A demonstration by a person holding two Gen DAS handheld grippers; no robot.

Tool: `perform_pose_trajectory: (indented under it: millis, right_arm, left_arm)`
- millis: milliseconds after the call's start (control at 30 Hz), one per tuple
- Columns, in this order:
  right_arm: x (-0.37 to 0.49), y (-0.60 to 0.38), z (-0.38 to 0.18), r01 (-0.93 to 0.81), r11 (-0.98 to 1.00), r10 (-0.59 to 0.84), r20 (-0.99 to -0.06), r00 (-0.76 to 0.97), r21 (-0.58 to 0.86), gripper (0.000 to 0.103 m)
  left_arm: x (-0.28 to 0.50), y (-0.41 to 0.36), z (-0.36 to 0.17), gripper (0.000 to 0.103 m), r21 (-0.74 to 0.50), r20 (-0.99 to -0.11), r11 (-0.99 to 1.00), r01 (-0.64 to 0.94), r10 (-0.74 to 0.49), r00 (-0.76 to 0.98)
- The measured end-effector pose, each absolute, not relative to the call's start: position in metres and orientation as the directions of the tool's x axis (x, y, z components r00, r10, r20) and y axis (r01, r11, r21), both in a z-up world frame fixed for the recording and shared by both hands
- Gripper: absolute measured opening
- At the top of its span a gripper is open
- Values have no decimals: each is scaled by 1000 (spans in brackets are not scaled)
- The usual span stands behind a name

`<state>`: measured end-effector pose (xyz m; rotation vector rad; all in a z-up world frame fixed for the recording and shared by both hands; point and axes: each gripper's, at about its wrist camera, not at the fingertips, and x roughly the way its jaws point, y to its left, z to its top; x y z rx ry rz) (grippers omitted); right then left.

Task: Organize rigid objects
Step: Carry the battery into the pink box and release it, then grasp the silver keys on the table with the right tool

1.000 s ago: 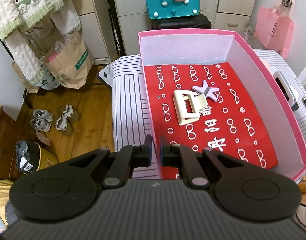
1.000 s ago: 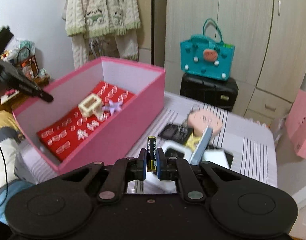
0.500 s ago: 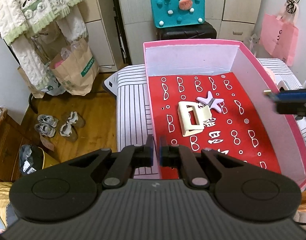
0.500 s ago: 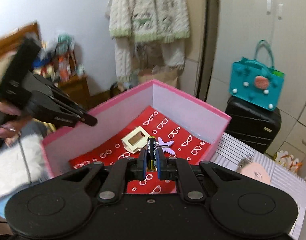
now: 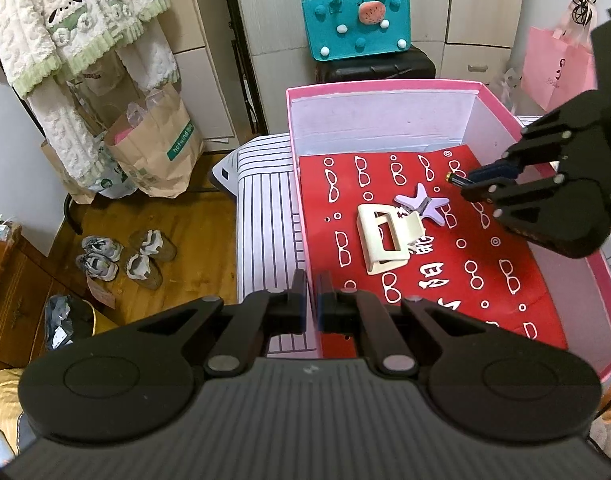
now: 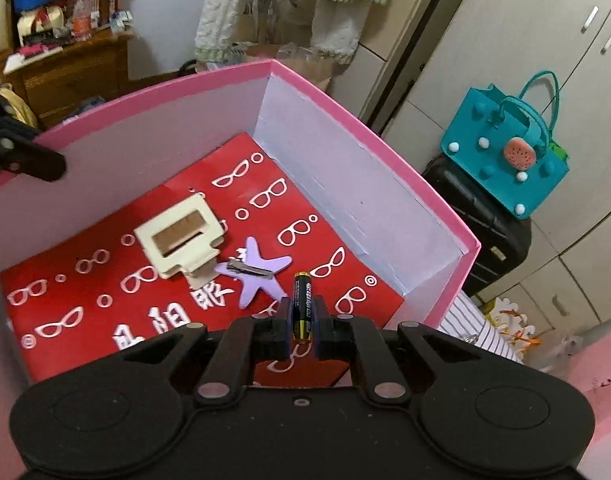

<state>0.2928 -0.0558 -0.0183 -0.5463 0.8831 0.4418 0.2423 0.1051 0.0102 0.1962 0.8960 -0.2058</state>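
1. Battery [image 6: 302, 305] sits clamped between the right gripper's [image 6: 301, 322] fingers, over the red liner inside the pink box [image 6: 385, 140].
2. Star clip [image 6: 254, 271] lies just ahead.
3. Left gripper [image 5: 312, 303] is clenched on nothing, over the box's near wall.

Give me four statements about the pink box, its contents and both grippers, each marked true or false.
1. The right gripper grips a black-and-gold battery over the pink cardboard box. True.
2. The cream rectangular hair claw lies outside the box. False: it lies on the red liner inside.
3. The lilac star-shaped hair clip sits beside the claw. True.
4. The left gripper holds the star clip. False: it holds nothing, jaws nearly together.
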Motion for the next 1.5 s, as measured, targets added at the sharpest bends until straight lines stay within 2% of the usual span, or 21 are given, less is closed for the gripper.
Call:
perform_pose_trajectory:
  millis: [100, 233, 333, 467, 633, 800, 1133, 1300, 1433, 1500]
  right_arm:
    - [291, -66, -11, -524, 828, 198, -770, 606, -200, 13]
    - [266, -102, 19, -488, 871, 389, -685, 615, 56, 20]
    - [242, -132, 37, -465, 862, 476, -638, 605, 203, 21]
    - [211, -163, 45, -435, 860, 498, -623, 603, 267, 23]
    - [182, -195, 38, -365, 899, 431, -631, 646, 240, 28]
    - [168, -221, 13, -302, 926, 372, -679, 633, 225, 29]
    - [154, -211, -46, -350, 908, 392, -766, 510, 232, 36]
    - [153, -189, -64, -385, 912, 331, -807, 490, 140, 45]
    - [153, -180, -69, -406, 910, 304, -805, 509, 87, 57]
    - [151, -175, -72, -407, 912, 289, -795, 533, 59, 58]
  left_arm:
    - [240, 103, 10, 4, 96, -786, 961, 261, -88, 612]
    - [239, 104, 11, 4, 93, -786, 959, 267, -94, 611]
    - [239, 105, 12, 4, 92, -786, 958, 270, -97, 610]
    - [239, 105, 11, 4, 98, -781, 957, 273, -96, 618]
    - [236, 106, 9, 5, 93, -775, 958, 272, -102, 623]
    - [231, 110, 8, 5, 74, -777, 960, 270, -114, 619]
    - [220, 104, 4, 5, 140, -766, 944, 300, -89, 637]
    - [215, 103, 2, 6, 165, -762, 933, 319, -85, 642]
    - [213, 101, 2, 6, 182, -759, 928, 324, -77, 647]
    - [211, 101, 2, 6, 188, -755, 928, 322, -73, 651]
